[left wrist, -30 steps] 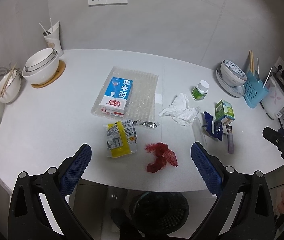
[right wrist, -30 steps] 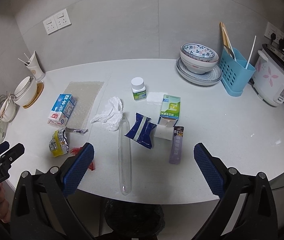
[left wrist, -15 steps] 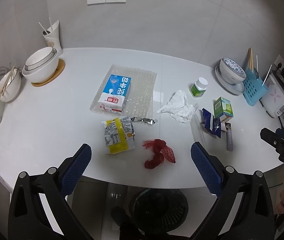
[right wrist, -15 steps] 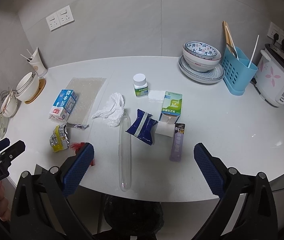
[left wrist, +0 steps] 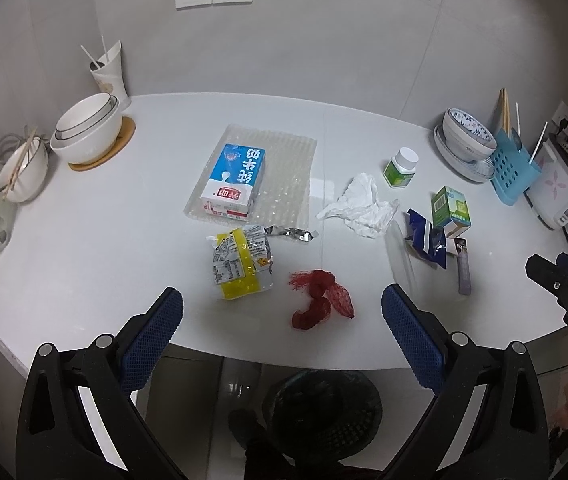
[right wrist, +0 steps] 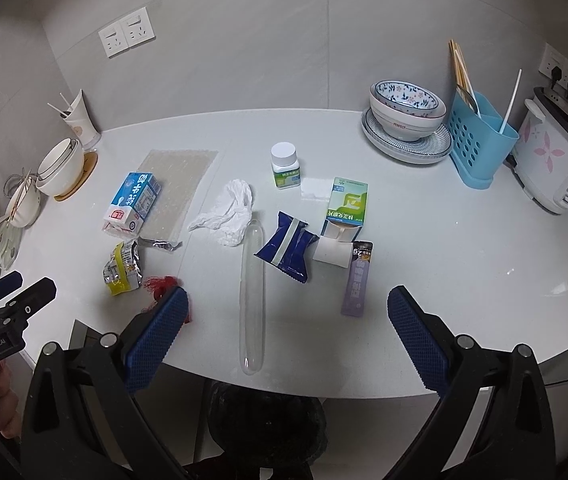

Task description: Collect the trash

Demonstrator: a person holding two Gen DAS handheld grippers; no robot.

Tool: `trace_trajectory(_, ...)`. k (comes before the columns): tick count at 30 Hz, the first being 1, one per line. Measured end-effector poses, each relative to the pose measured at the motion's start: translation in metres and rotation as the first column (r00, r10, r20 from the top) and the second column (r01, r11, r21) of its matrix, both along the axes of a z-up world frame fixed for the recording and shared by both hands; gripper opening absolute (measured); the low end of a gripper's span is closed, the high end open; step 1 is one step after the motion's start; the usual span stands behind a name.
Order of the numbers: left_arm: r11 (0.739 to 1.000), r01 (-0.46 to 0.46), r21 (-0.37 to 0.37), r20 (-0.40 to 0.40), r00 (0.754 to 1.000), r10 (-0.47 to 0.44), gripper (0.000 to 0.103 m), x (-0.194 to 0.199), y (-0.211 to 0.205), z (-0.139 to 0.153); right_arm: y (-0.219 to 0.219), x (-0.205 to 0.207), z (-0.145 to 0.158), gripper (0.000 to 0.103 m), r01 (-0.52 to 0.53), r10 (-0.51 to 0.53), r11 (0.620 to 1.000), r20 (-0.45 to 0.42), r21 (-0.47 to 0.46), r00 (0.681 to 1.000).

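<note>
Trash lies scattered on the white counter (left wrist: 83, 248): a milk carton (left wrist: 232, 180) on bubble wrap (left wrist: 284, 168), a yellow wrapper (left wrist: 241, 262), red netting (left wrist: 320, 298), a crumpled tissue (left wrist: 364, 208), a blue wrapper (right wrist: 287, 246), a green box (right wrist: 346, 204), a purple sachet (right wrist: 358, 278), a clear plastic tube (right wrist: 252, 292) and a pill bottle (right wrist: 285, 166). My left gripper (left wrist: 281, 328) hangs open just before the counter's front edge, near the red netting. My right gripper (right wrist: 284, 330) is open over the tube's near end. A black bin (left wrist: 322, 416) stands below the edge.
Stacked white bowls (left wrist: 87, 130), a cup with straws (left wrist: 109, 72) and a bowl with chopsticks (left wrist: 21, 168) stand at the left. A patterned bowl on a plate (right wrist: 406, 114), a blue utensil holder (right wrist: 480, 144) and a rice cooker (right wrist: 560, 156) stand at the right.
Both grippers have drifted slightly back and up from the counter, so the trash sits a little farther in both views. Both stay open and empty.
</note>
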State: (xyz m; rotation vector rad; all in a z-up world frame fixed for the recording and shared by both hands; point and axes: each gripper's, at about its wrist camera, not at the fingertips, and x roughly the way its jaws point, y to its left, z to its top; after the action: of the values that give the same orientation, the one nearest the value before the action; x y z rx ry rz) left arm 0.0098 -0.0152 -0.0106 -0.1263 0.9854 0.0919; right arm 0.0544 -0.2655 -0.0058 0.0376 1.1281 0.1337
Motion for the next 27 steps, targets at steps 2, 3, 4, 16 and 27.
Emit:
trace_trajectory(2, 1.0, 0.0, 0.005, -0.002, 1.0, 0.0, 0.097, 0.0, -0.001, 0.0, 0.0, 0.0, -0.001, 0.096, 0.001, -0.001, 1.0, -0.002, 0.002, 1.0)
trace_trajectory(3, 1.0, 0.001, 0.007, -0.003, 1.0, -0.001, 0.097, 0.0, -0.001, -0.001, 0.0, 0.0, -0.001, 0.096, 0.001, -0.001, 1.0, -0.003, 0.002, 1.0)
trace_trajectory(4, 1.0, 0.001, 0.007, -0.003, 1.0, -0.001, 0.097, 0.0, -0.001, -0.001, -0.001, 0.0, -0.001, 0.096, 0.002, -0.002, 1.0, -0.004, 0.002, 1.0)
trace_trajectory(16, 1.0, 0.001, 0.002, -0.013, 1.0, -0.001, 0.097, 0.004, -0.001, -0.005, -0.003, 0.003, -0.005, 0.096, 0.009, -0.009, 1.0, -0.01, 0.001, 1.0)
trace_trajectory(27, 1.0, -0.005, -0.004, -0.03, 1.0, 0.004, 0.097, 0.012, 0.0, -0.011, 0.001, 0.012, -0.012, 0.096, 0.006, -0.006, 1.0, -0.02, -0.004, 1.0)
